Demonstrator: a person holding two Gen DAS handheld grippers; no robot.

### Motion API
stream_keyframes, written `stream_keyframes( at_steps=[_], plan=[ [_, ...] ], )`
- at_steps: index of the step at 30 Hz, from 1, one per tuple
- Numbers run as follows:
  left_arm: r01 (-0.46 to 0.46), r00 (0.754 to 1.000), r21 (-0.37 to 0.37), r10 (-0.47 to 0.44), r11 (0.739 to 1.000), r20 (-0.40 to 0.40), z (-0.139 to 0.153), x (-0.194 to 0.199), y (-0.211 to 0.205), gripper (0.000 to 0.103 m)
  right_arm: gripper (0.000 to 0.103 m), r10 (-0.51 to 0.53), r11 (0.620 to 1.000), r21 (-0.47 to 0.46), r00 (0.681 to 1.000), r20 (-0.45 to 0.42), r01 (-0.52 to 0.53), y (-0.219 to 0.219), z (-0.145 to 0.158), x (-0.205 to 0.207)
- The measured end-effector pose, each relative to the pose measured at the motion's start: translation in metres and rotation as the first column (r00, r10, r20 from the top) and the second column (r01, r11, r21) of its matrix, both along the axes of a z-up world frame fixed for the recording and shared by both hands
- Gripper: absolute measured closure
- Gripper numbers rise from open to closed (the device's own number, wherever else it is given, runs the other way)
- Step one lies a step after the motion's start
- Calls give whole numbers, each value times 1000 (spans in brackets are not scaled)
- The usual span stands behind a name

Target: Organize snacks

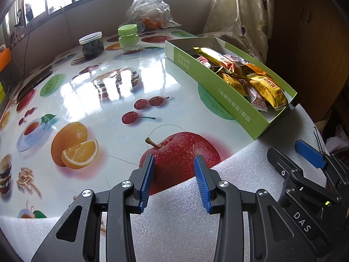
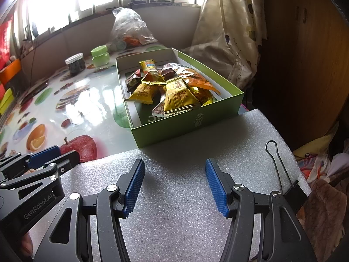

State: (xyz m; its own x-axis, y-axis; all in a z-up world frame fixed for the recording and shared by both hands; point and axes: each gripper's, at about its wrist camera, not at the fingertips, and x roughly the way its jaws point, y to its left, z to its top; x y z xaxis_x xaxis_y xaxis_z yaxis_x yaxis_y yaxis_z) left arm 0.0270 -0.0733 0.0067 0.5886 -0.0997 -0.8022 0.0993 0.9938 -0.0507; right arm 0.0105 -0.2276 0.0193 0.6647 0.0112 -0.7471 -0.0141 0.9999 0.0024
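Right wrist view puts the snacks (image 2: 168, 87) heaped in the green box (image 2: 187, 122) just ahead of our right gripper (image 2: 174, 185); its jaws are spread and empty over the foam sheet (image 2: 174, 224); our left gripper (image 1: 174, 183) likewise gapes, holding nothing, box ahead to its right; gathered so, the packets lie contained.

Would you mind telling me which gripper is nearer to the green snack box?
Right. The right gripper hangs open above the white foam sheet, facing the green snack box just ahead. The left gripper, also open, sits farther left, over the printed apple.
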Motion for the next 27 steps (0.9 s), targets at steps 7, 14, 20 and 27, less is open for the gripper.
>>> stream_keyframes(
  at_steps=[7, 14, 20, 27],
  plan=[
    [-2, 1000, -4, 2, 1000, 6, 1, 0, -1, 64, 45, -4, 1000, 2, 1000, 4, 4, -3, 1, 1],
    [-2, 1000, -4, 2, 1000, 7, 0, -1, -1, 64, 45, -4, 1000, 2, 1000, 4, 4, -4, 1, 0],
    [-2, 1000, -4, 2, 1000, 7, 0, -1, 0, 64, 45, -4, 1000, 2, 1000, 4, 4, -4, 1, 0],
    [-3, 1000, -5, 3, 1000, 7, 0, -1, 0, 64, 45, -4, 1000, 1, 1000, 4, 4, -3, 1, 0]
  ],
)
